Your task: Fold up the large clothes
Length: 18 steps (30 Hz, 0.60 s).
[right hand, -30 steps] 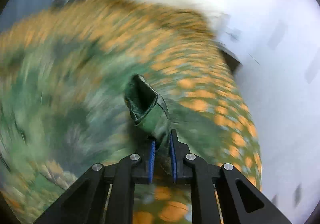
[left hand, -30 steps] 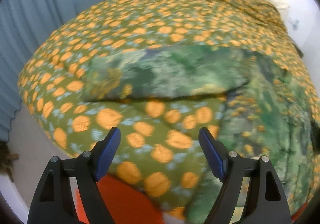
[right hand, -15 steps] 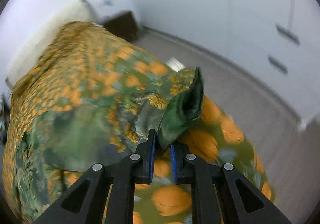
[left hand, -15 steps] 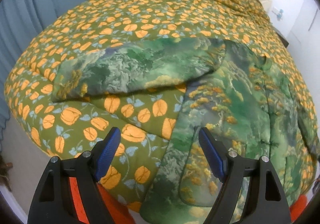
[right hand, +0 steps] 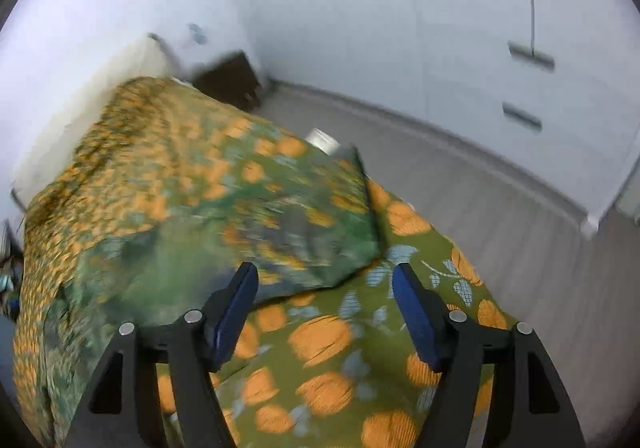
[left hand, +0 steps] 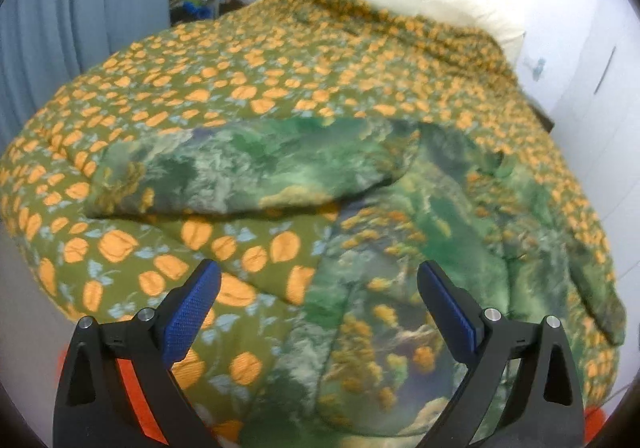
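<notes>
The bed (left hand: 280,59) fills most of the room, one quilt (left hand: 224,95) of orange fruit over it. The garment (left hand: 400,248), green and patterned much like the quilt, lies spread flat near the foot. From the left gripper's view its body runs from centre down to 5 o'clock, and one sleeve (left hand: 248,171) reaches out toward 9 o'clock. From the right gripper's view the other sleeve (right hand: 304,215) lies ahead at 12 o'clock, just past the fingertips.

The biggest risk, I'd say, is the quilt: a low pinch could catch it along with the cloth and drag it into the fold. Next, the garment's hem hangs near the bed's foot edge, so a hard tug might slide it off. Blurred edges could also mean a missed cuff.

Count: one bed, one quilt, one garment with two sleeves, two grippers. The left gripper (left hand: 320,304) stands wide apart, empty, its jaws having just opened further. The right gripper (right hand: 324,308) has just opened too, nothing between the pads.
</notes>
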### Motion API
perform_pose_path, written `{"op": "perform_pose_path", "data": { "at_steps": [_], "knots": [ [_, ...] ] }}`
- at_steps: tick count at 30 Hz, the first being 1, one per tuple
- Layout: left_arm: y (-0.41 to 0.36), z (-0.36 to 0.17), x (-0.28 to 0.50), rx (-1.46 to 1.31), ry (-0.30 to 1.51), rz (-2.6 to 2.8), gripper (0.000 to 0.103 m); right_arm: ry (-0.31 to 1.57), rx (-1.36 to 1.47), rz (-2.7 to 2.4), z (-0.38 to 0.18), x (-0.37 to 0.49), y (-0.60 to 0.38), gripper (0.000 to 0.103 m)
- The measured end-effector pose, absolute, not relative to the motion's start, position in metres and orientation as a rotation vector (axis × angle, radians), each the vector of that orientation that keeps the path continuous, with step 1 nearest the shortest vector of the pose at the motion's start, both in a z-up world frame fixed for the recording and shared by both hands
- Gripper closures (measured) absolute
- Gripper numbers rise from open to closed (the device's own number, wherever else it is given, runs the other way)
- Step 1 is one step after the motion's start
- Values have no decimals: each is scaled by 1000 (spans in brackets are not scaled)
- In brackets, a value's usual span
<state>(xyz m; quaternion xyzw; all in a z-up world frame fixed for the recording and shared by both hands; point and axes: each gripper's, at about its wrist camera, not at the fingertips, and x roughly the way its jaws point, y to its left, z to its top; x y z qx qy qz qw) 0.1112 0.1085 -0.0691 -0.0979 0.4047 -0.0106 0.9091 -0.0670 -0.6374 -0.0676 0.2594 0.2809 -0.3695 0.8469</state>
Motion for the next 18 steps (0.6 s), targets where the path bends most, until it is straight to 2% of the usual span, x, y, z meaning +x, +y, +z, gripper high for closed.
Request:
{"op": "perform_pose_path", "data": {
  "at_steps": [4, 6, 9, 13, 18],
  "knots": [
    [99, -59, 105, -193, 787, -65, 4, 398, 378, -790, -12, -82, -564, 6],
    [89, -50, 101, -118, 807, -117, 2, 297, 294, -747, 14, -89, -524, 3],
    [80, -40, 88, -52, 791, -151, 1, 256, 190, -659, 39, -88, -481, 0],
    [77, -27, 65, -83, 757, -209, 1, 429, 113, -580, 47, -67, -437, 0],
    [60, -25, 55, -34, 767, -119, 1, 603, 277, -398, 16, -42, -403, 1]
  ]
}}
